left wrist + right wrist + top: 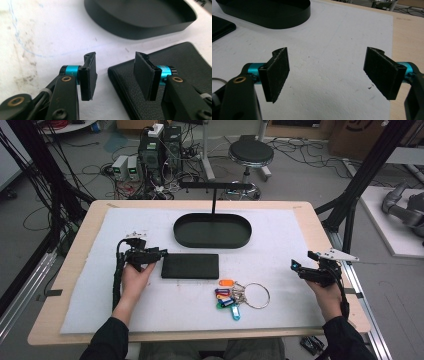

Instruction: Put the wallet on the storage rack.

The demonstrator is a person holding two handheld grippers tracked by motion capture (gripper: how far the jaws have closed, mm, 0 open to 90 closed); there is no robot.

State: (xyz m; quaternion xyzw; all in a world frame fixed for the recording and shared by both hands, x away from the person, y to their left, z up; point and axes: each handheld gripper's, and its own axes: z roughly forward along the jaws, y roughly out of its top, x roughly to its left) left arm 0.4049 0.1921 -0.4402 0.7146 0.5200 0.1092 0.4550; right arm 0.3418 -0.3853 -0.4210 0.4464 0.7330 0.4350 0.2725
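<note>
Your left gripper point(161, 253) sits at the left short end of the black leather wallet point(190, 266), which lies flat on the white mat point(280, 240) near the middle of the desk point(80, 245). In the left gripper view, its jaws stand apart with a moderate gap: one pad hangs over bare mat just off the wallet's corner, the other over the wallet's grained top point(180, 65). Neither pad presses on the leather, so nothing is gripped. Your left hand point(134, 279) rests low on the mat behind it.

Just beyond the wallet lies the black oval tray point(212, 231), with a thin upright post and crossbar point(216, 185) rising at its far rim. The tray and the wallet are near each other but not touching.

Your right gripper point(303, 265) hovers near the right edge of the mat, well apart from the wallet. In the right gripper view, its jaws are spread wide over bare white mat point(332, 75), with the tray's end point(274, 15) farther off and the wood of the desk point(409, 37) to one side.

Between your hands, nearer to you than the wallet, lies a bunch of keys with coloured tags on a large metal ring point(256, 295).
</note>
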